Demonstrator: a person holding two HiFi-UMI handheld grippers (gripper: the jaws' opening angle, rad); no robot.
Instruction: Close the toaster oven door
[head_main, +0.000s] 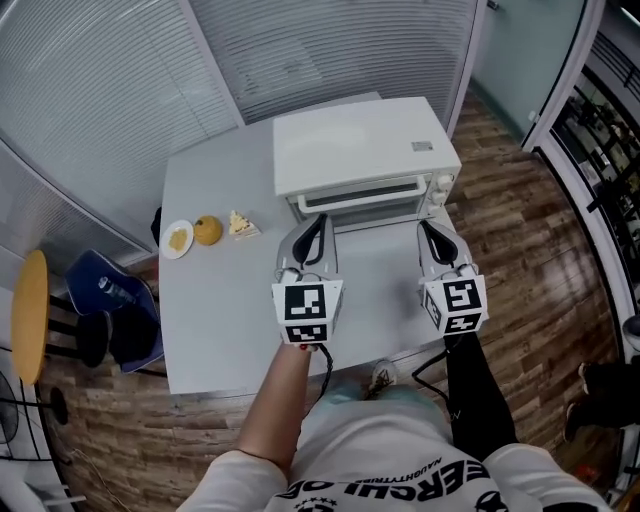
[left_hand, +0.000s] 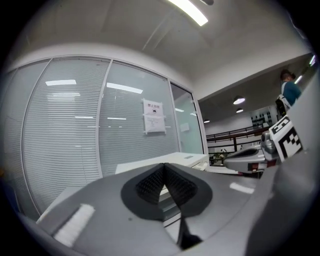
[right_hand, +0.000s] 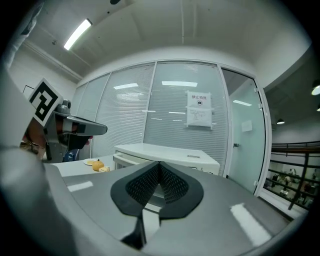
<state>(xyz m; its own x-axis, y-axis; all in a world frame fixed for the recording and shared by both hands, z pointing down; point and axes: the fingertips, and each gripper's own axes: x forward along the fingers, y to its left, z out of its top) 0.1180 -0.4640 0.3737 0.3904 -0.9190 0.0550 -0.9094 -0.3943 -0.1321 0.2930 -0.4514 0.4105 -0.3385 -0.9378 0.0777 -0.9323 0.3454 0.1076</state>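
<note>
A white toaster oven (head_main: 360, 150) stands at the back of the grey table (head_main: 220, 320). Its front faces me with a dark slot open above the door (head_main: 375, 212), which looks lowered toward me. My left gripper (head_main: 321, 220) is shut, with its tips at the door's left part. The right gripper (head_main: 424, 226) is also shut, by the door's right end near the knobs. In the left gripper view the pads (left_hand: 150, 185) meet with nothing between them, and the oven (left_hand: 187, 159) lies just beyond. The right gripper view shows the same: closed pads (right_hand: 145, 185) below the oven (right_hand: 160, 152).
Left of the oven lie a small plate with food (head_main: 178, 238), an orange fruit (head_main: 207, 230) and a cake slice (head_main: 240, 224). A blue chair (head_main: 110, 300) and a yellow stool (head_main: 30, 315) stand off the table's left side. Blinds-covered glass walls (head_main: 330, 50) rise behind.
</note>
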